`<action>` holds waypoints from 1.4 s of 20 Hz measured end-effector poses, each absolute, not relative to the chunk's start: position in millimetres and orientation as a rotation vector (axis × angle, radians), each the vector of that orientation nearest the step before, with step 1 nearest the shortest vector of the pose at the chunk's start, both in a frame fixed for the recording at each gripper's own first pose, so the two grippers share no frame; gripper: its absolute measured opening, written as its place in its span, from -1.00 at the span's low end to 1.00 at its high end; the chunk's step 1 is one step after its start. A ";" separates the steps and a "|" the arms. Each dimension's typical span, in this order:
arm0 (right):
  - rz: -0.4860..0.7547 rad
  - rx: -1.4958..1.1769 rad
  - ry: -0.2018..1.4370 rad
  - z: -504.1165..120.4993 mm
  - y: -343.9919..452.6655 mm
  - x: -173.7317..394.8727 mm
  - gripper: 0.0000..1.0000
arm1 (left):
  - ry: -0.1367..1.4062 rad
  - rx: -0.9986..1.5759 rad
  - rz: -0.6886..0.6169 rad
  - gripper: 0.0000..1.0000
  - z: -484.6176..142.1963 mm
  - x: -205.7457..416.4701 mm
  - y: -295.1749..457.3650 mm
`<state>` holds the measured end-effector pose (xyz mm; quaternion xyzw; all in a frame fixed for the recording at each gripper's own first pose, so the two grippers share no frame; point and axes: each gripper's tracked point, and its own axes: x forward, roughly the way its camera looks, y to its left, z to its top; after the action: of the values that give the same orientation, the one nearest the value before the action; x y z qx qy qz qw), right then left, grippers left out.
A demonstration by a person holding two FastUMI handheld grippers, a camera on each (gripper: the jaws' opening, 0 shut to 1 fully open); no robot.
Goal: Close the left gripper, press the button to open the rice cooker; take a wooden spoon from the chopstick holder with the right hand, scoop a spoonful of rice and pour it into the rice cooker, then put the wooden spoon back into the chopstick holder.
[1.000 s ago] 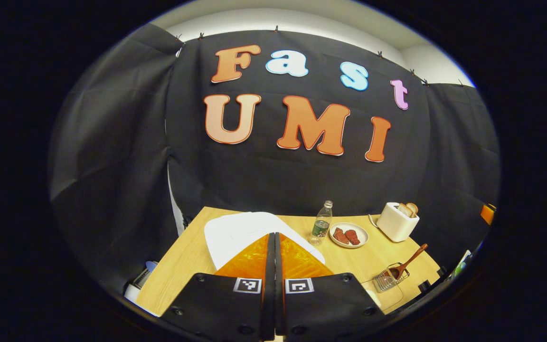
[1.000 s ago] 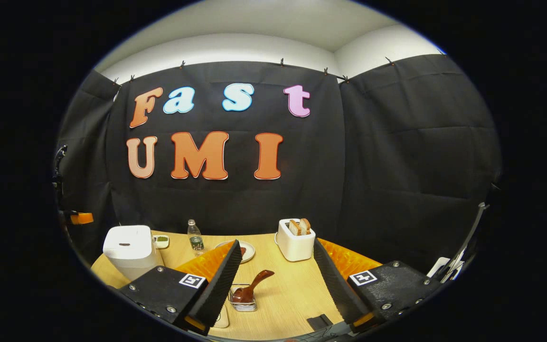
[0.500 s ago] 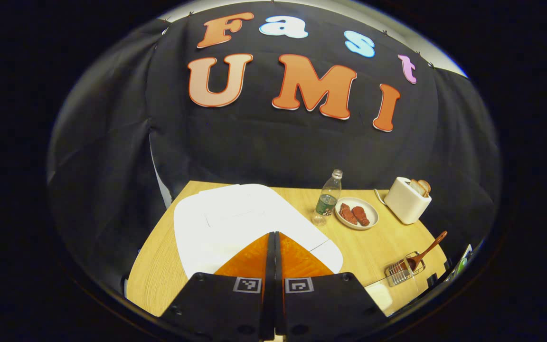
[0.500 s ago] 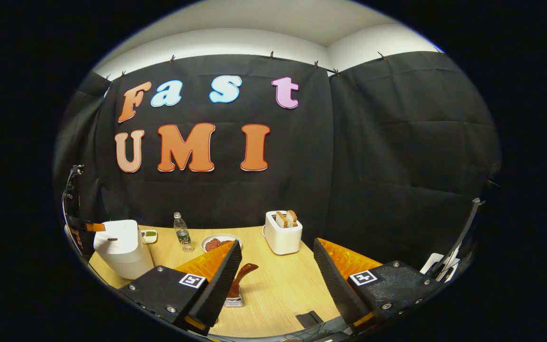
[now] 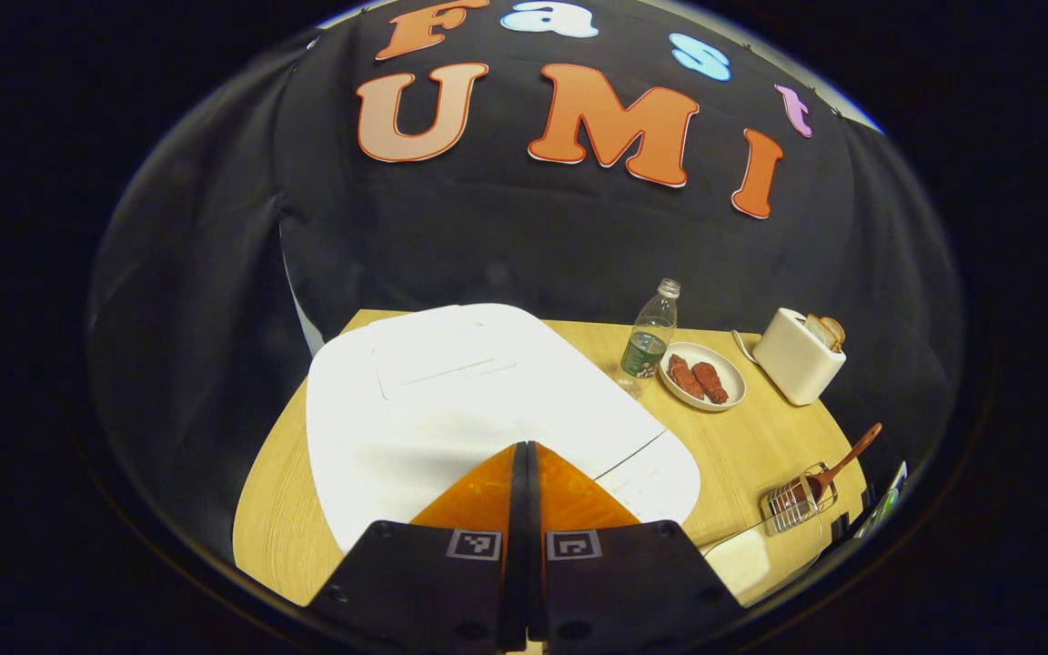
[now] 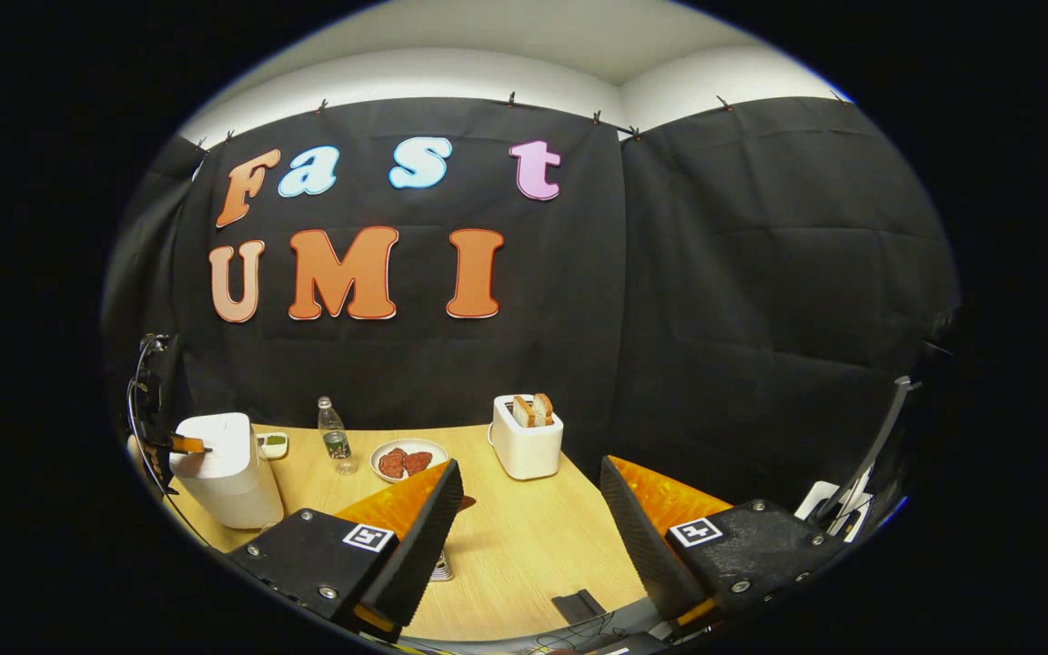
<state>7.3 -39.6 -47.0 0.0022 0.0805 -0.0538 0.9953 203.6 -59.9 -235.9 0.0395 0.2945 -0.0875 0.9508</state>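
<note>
The white rice cooker (image 5: 451,400) lies right under my left gripper (image 5: 525,448), which is shut with its tips low over the front of the closed lid. In the right gripper view the rice cooker (image 6: 224,468) stands at the table's left, and the left gripper (image 6: 186,444) meets its top. The wooden spoon (image 5: 838,459) leans in the wire chopstick holder (image 5: 795,505) near the table's right edge. My right gripper (image 6: 529,466) is open above the table with nothing between its fingers. Its left finger hides most of the chopstick holder (image 6: 442,569).
On the wooden table (image 6: 524,546) stand a water bottle (image 6: 335,437), a plate of red food (image 6: 408,459), a white toaster (image 6: 526,437) with bread and a small dish (image 6: 274,443). A white object (image 5: 742,559) lies near the front edge beside the holder.
My left gripper has come down and closer to the cooker lid, staying shut. The right gripper has shifted so the holder and spoon slid behind its left finger.
</note>
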 end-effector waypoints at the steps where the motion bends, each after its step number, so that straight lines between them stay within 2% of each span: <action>1: -0.106 0.008 0.161 -47.3 -39.3 6.9 0.89 | 0.612 0.072 -0.173 -0.91 -237.9 203.2 -59.2; 2: -0.104 0.012 0.162 -49.0 -37.6 6.5 0.89 | 0.643 0.058 -0.162 -0.90 -244.0 200.8 -57.9; 7: -0.097 0.016 0.165 -53.4 -37.5 2.7 0.89 | 0.589 0.048 -0.151 -0.90 -227.2 196.5 -58.6; 11: -0.120 0.035 0.135 -50.4 -45.8 3.0 0.89 | 0.456 0.032 -0.180 -0.90 -162.9 189.2 -68.4; 18: -0.059 0.092 0.147 -67.8 -23.2 16.9 0.89 | 0.256 -0.017 -0.174 -0.92 -67.5 144.3 -58.2; 24: 0.029 0.191 0.184 -109.8 5.5 58.7 0.89 | 0.174 0.005 -0.121 -0.92 -35.2 110.2 -34.8; 28: 0.062 0.281 0.282 -157.5 22.5 91.8 0.88 | 0.139 0.008 -0.063 -0.91 -23.9 99.1 -13.5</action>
<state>91.8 22.5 -157.5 0.1397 0.1399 0.0309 0.9798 99.1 -13.5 -23.9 0.0041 0.0693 -0.0314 0.9971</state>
